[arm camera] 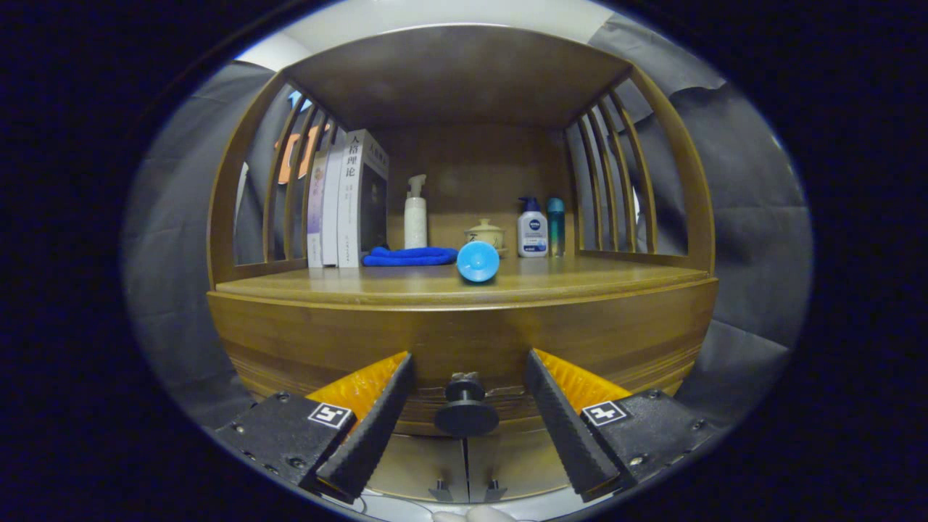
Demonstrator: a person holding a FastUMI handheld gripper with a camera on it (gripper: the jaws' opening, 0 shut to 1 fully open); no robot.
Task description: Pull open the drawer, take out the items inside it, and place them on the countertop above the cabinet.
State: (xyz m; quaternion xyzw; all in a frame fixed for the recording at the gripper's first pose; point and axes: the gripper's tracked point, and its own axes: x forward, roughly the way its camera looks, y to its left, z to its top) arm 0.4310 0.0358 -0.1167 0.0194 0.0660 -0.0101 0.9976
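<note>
Gripper view: tongs (466, 424) spread wide, pinching nothing. Drawer knob (465, 407) sits between the two fingers, touching neither. Drawer front (464, 341) is flush with the cabinet, shut, so items inside are hidden.

Below the drawer, two cabinet doors (467, 464) meet at a centre seam, each with a small handle near the seam.

Worktop (580, 279) above the drawer, beyond the fingers, carries:
- books (348, 199) standing upright at the left, against the slatted side rail
- blue cloth (409, 256) folded just right of the books
- white pump bottle (415, 214) behind the cloth
- blue cup (478, 261) on its side near the front edge, round end facing the camera
- small lidded jar (485, 233) behind the cup
- white lotion bottle (532, 228) with a teal bottle (556, 226) just beside it, both at the back right

Wooden shelf roof overhangs the worktop.
</note>
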